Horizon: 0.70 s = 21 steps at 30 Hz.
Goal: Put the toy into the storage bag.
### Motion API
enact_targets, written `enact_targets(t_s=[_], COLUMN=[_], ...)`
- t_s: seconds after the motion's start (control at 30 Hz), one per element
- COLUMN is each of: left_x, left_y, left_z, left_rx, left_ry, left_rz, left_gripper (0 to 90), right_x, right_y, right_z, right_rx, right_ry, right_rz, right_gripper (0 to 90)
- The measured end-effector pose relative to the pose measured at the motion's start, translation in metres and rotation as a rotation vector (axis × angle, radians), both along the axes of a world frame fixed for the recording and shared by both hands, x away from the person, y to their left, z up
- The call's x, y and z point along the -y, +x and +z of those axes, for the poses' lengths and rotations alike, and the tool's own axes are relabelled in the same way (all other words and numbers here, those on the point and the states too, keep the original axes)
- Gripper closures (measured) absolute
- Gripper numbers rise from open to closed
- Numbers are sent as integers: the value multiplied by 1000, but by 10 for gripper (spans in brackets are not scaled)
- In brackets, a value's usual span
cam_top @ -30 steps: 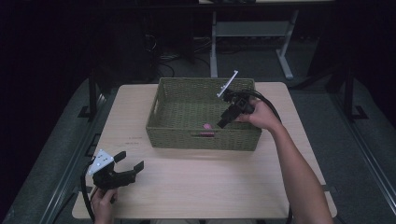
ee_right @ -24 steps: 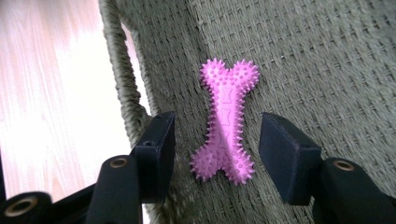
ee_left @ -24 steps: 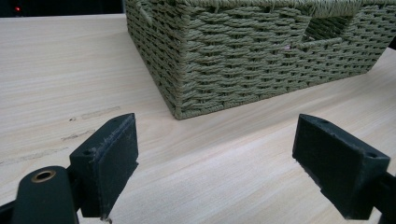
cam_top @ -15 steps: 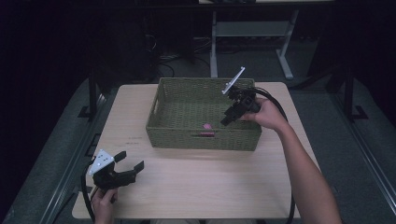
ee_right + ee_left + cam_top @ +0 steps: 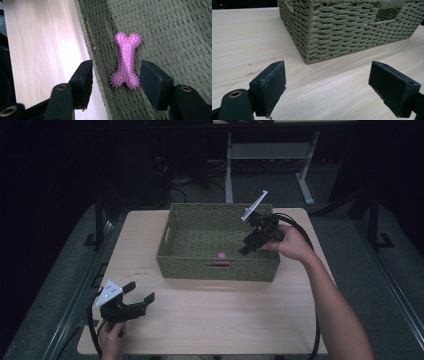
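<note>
Pink spiked bone toy (image 5: 126,60) lying free on floor of woven green basket (image 5: 200,227) by its near wall, deposit judged done; right gripper (image 5: 248,245) above toy, jaws parted, just opening, empty; left gripper (image 5: 141,296) spread wide, idle, well short of basket.

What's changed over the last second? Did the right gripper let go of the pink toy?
The right gripper has lifted a little above the basket, its jaws just opening. The pink bone toy lies free on the basket floor, pads clear of it. The left gripper, open over the table, and the basket stayed put.
</note>
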State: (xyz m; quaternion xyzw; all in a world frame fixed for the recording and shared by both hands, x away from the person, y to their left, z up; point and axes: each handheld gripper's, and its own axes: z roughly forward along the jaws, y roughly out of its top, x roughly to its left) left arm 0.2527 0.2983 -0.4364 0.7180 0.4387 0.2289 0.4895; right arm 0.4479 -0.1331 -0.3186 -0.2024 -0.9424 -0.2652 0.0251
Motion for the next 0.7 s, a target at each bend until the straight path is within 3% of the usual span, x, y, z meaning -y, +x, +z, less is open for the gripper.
enact_targets(t_s=[0.7], left_x=[0], left_y=[0], left_z=[0], left_rx=[-1], left_ry=[3], left_rz=[-1], left_gripper=[138], right_x=[23], right_y=[-31], right_z=[3], right_rx=[22], right_ry=[58], right_rz=[-10], right_gripper=[370])
